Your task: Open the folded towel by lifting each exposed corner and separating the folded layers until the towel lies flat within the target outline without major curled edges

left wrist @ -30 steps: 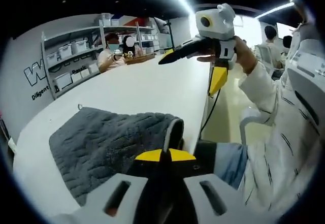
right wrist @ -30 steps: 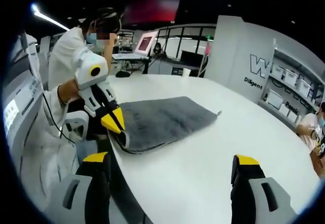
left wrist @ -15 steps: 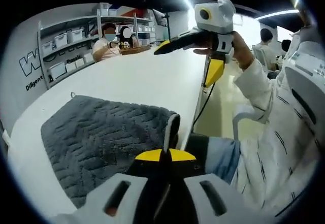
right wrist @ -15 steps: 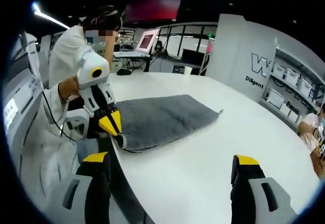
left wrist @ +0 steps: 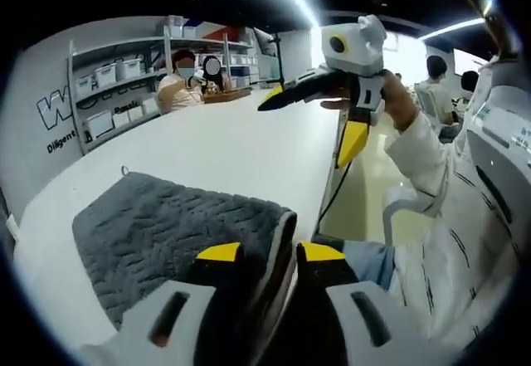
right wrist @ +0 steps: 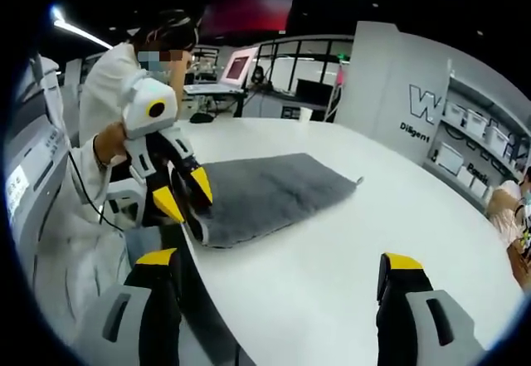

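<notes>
Grey towel (left wrist: 170, 237) lies folded on the white counter (left wrist: 241, 142), near corner right at the counter edge next to the person (right wrist: 112, 92). In the right gripper view the towel (right wrist: 274, 192) runs away from that edge, with a small loop tag at its far corner.

Left tool (left wrist: 270, 254): jaws parted a little, yellow tips either side of the towel's folded near edge. Straddling it, not clamped as far as I can tell. Right gripper view shows the same: left tool (right wrist: 189, 196) splayed over the corner at the counter edge, one tip above the towel, one below toward the edge.

Right tool (right wrist: 278, 270): wide open, holding nothing, above bare counter and well apart from the towel. In the left gripper view the right tool (left wrist: 319, 113) is held up in the air at the far counter edge, jaws spread.

Shelves (left wrist: 116, 84) with bins along the back wall, two people seated at the counter's far end.
</notes>
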Motion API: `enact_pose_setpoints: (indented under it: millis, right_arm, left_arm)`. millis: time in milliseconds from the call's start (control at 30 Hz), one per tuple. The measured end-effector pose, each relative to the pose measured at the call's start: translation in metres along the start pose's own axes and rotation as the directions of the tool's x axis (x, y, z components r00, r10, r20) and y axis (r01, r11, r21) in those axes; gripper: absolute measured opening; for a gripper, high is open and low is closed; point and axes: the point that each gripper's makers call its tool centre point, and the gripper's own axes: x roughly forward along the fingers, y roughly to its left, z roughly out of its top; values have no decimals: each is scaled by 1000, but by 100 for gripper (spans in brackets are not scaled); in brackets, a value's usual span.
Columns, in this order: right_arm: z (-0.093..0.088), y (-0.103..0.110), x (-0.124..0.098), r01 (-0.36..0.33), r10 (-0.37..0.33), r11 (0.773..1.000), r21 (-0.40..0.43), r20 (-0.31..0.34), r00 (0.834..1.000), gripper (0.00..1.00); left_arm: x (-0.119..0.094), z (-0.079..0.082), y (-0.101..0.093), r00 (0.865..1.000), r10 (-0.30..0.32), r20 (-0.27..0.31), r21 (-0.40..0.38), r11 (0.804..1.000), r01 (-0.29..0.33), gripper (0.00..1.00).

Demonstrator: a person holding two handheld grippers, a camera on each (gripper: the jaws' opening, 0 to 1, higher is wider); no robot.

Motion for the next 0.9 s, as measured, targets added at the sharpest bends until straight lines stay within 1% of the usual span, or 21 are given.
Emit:
enact_pose_setpoints:
  millis: [133, 267, 333, 433, 533, 567, 633, 733, 800, 900]
  right_arm:
    - [0, 1, -1, 1, -1, 1000, -2, 1, 1000, 98]
    - [1, 0, -2, 2, -2, 1000, -1, 2, 1000, 98]
    - [0, 0, -3, 3, -3, 1000, -1, 2, 1000, 98]
    - [1, 0, -5, 5, -5, 1000, -3, 3, 1000, 98]
    - [2, 0, -6, 8, -8, 1000, -5, 6, 1000, 98]
    - [2, -1, -6, 8, -8, 1000, -6, 6, 1000, 98]
    - [1, -1, -6, 9, -9, 1000, -5, 2, 1000, 98]
    - [-1, -2, -6, 14, -14, 1000, -5, -4, 1000, 98]
    - [-1, -3, -7, 15, -15, 1000, -6, -4, 1000, 98]
    - [0, -3, -7, 16, -16, 1000, -5, -1, 1000, 98]
  left_arm:
    - [9, 8, -5, 1000, -8, 16, 16, 1000, 7, 26]
    - [19, 20, -11, 999, -13, 43, 30, 999, 12, 25]
    - [24, 21, -15, 999, -26, 38, 31, 999, 25, 24]
    - [30, 17, -17, 1000, -25, 8, 38, 999, 24, 25]
    - [36, 12, -17, 1000, -9, -25, 57, 998, 10, 24]
    - [37, 10, -16, 999, 5, -32, 74, 997, -2, 24]
    - [40, 8, -13, 999, 23, -31, 82, 996, -21, 22]
    - [43, 6, -10, 1000, 21, -21, 46, 999, -20, 20]
    - [44, 4, -8, 999, 29, -21, 41, 999, -28, 17]
    - [45, 4, -8, 1000, 24, -8, 14, 1000, -24, 15]
